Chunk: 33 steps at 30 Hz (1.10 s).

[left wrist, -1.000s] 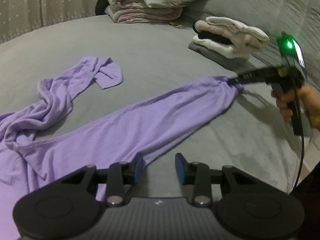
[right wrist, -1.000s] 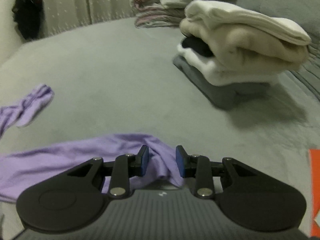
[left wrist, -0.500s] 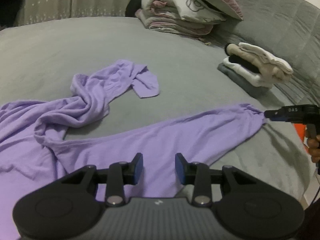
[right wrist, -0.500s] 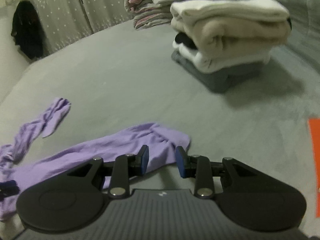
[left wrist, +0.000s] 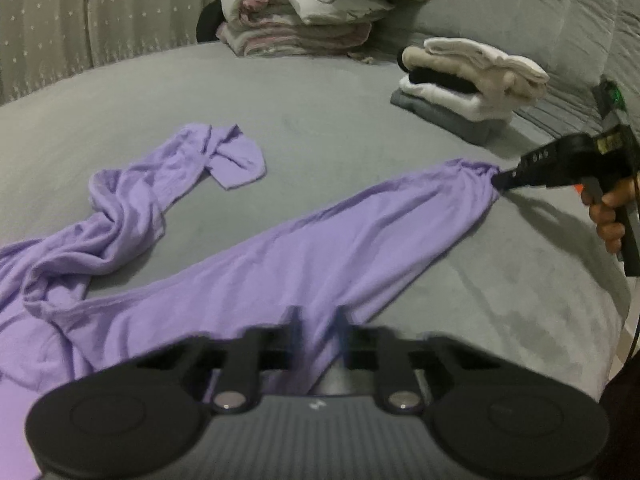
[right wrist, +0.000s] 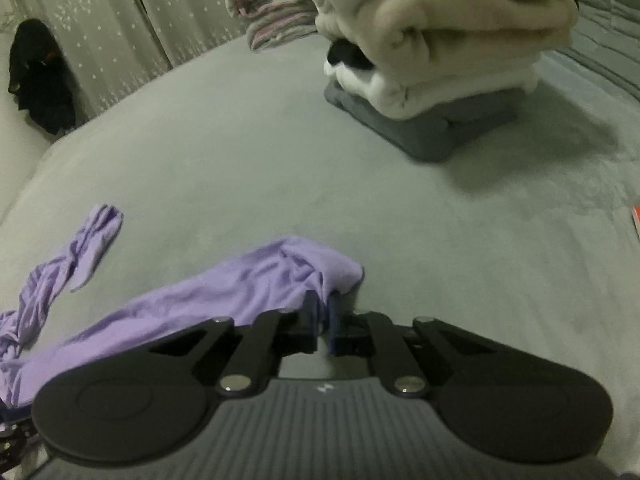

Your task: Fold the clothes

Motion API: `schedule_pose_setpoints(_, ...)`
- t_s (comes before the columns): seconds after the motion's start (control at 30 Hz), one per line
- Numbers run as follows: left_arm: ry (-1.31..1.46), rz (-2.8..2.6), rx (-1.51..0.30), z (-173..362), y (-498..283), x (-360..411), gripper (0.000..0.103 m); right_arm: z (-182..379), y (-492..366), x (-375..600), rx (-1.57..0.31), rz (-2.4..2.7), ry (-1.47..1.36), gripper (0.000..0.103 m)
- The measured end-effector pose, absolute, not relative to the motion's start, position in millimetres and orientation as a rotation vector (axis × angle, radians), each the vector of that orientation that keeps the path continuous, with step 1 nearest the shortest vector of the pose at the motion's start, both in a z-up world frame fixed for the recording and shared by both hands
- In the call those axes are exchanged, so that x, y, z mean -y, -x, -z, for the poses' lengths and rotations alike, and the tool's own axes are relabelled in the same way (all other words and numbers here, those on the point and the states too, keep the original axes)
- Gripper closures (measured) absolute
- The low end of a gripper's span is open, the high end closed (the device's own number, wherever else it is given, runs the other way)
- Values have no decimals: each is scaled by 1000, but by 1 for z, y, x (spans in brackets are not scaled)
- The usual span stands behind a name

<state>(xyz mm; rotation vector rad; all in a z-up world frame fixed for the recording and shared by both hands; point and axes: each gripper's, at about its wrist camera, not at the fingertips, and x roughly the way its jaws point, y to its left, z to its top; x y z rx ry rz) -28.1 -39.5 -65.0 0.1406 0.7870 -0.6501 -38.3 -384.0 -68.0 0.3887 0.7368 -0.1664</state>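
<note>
Pinching the cuff of the purple garment, our right gripper has its fingers pressed nearly together on the fabric. Our left gripper is blurred; its fingers stand narrowly apart around the cloth, though we cannot tell whether they grip it. That sleeve runs long and flat across the grey bed, from our left gripper toward our right gripper. The other sleeve lies twisted, and the body is cut off at the frame edge. A stack of folded clothes sits beyond.
</note>
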Motion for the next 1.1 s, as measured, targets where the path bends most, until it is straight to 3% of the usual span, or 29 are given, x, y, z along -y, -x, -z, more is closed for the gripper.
schedule_pose_setpoints(0.27,41,649,-841,56,10,19,100,43,49,380,-658,165,-384,99)
schedule_pose_setpoints(0.6,127,572,-893,72,-20,14,99,68,-2,383,-722,169,-480,98)
schedule_pose_setpoints(0.67,142,572,-898,75,-23,13,99,73,-8,381,-732,164,-497,88)
schedule_pose_setpoints(0.8,165,580,-904,75,-25,10,97,70,-7,379,-737,150,-514,84)
schedule_pose_setpoints(0.93,194,586,-910,73,-25,5,94,62,4,387,-727,119,-592,68)
schedule_pose_setpoints(1.1,191,587,-889,64,-19,-3,93,55,16,387,-709,83,-638,68)
